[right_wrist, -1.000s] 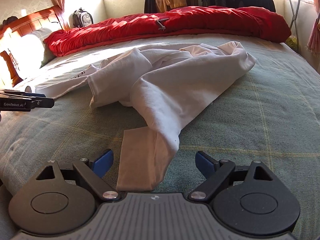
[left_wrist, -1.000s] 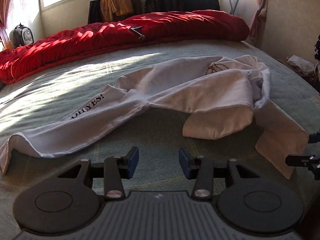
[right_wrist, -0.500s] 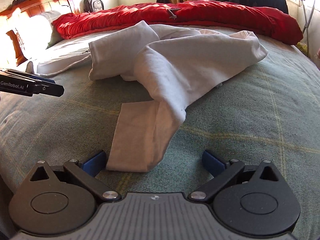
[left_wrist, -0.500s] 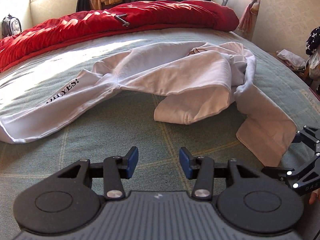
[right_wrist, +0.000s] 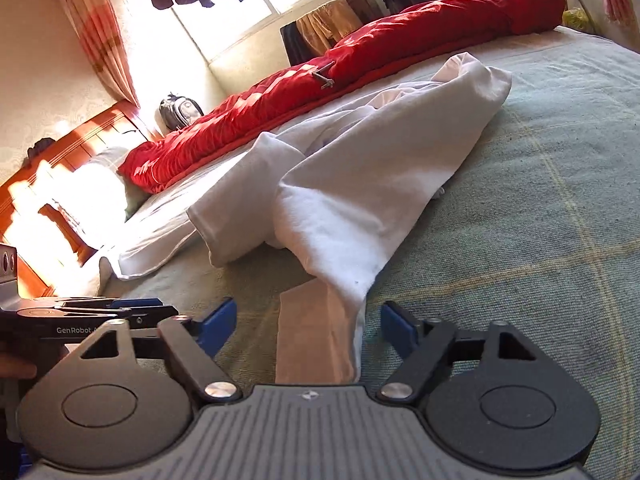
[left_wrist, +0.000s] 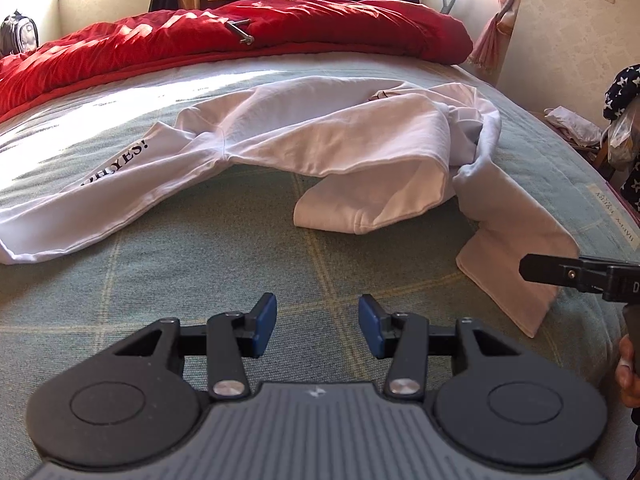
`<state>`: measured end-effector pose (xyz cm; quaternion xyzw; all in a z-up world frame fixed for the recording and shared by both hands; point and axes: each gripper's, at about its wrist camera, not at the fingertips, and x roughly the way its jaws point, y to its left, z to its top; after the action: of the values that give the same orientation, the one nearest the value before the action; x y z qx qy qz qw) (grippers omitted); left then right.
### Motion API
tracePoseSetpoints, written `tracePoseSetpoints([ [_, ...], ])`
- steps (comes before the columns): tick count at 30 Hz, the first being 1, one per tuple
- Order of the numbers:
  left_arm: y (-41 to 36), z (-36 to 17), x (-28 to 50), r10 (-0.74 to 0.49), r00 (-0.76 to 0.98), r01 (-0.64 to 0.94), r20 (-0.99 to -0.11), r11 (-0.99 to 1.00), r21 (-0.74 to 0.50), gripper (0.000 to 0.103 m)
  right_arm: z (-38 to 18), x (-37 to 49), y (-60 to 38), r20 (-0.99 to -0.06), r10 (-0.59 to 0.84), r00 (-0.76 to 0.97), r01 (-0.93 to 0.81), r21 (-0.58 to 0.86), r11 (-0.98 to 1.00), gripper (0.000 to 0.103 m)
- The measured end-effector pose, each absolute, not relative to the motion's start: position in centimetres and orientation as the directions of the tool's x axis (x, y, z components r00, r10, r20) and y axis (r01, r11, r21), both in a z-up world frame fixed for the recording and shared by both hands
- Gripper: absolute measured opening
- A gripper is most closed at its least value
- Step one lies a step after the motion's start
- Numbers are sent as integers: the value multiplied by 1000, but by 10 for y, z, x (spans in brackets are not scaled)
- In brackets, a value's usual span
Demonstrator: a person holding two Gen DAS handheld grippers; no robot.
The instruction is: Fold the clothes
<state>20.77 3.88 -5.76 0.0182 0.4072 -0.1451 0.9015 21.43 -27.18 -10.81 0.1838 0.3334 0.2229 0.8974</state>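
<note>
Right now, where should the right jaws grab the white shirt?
Probably the flat sleeve end of the white shirt, lying between the right gripper's closing jaws, pads not yet touching. Come straight in from the near bed edge, low over the green bedspread: that end lies flat and free, while the rest is bunched.

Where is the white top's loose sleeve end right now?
In the right wrist view, the sleeve end lies on the green bedspread, low centre, between the closing right tongs, whose pads do not touch it.
</note>
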Motion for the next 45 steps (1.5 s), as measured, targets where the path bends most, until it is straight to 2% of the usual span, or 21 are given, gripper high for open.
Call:
tracePoseSetpoints([
  [3,38,-59,207,-248,623,277,-741,957,-88,46,-106,215,-268,-530,502,683,-282,442,851,47],
  [5,38,-59,207,-248,624,276,-741,957,-88,46,-105,216,-269,-545,478,689,-271,418,867,22],
  [7,38,-58,207,-246,624,275,-742,958,-86,46,-103,217,-273,-567,434,700,-249,376,893,7],
  [15,38,-57,205,-237,627,270,-743,960,-78,46,-56,224,-306,-557,214,802,-200,87,976,6],
  [23,35,-56,204,-243,622,278,-744,957,-80,46,-22,253,-363,-515,-79,853,-31,-202,979,6],
  [35,32,-54,206,-217,620,273,-754,961,-52,46,-5,319,-484,-483,-422,767,301,-310,902,7],
  [42,29,-53,209,-203,615,269,-762,962,-39,46,9,352,-545,-497,-517,697,409,-317,856,7],
  [45,27,-53,210,-197,615,268,-763,963,-32,46,10,363,-560,-523,-521,674,416,-314,853,12],
])
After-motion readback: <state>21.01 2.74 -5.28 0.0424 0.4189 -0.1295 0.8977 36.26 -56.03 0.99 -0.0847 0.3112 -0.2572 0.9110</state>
